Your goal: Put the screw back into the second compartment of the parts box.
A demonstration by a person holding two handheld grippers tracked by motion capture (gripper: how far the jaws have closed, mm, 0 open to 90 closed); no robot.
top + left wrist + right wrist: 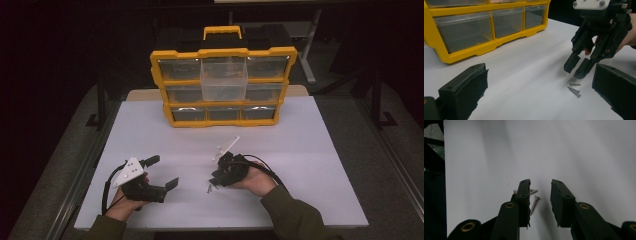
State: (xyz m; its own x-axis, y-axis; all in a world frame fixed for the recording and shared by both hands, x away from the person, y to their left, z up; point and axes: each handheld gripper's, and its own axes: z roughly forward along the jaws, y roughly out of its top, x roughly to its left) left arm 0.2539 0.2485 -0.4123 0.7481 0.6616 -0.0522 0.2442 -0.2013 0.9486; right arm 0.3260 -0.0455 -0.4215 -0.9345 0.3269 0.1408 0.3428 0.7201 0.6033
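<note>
Poised with the right tool (577,67) tips-down just above three small screws (574,89) lying loose on the white tabletop (300,150). Jaws narrowed to a moderate gap, nothing gripped yet. From the right tool's own camera: one screw directly below the gap, close against the left-hand jaw, the other two tucked behind that same jaw.

To do this well:
- Pick one screw only, the one already inside the gap.
- Shift sideways a touch to centre that screw between the pads rather than against one of them.
- Turn the wrist to set the pads across the shank, not along it; likely to roll or squirt out otherwise.
- Lower until the tips nearly brush the tabletop, then close slowly and firmly.
- Lift straight up and check for a tilted or slipping screw before carrying it toward the yellow organizer (223,52), well ahead of the tool, with its clear drawer (223,80) pulled forward in the top row.

Resting on the tabletop off to the side: the left tool (165,171), jaws spread wide, empty.

No brand, label or lettering legible on the organizer, the drawers or either tool.
</note>
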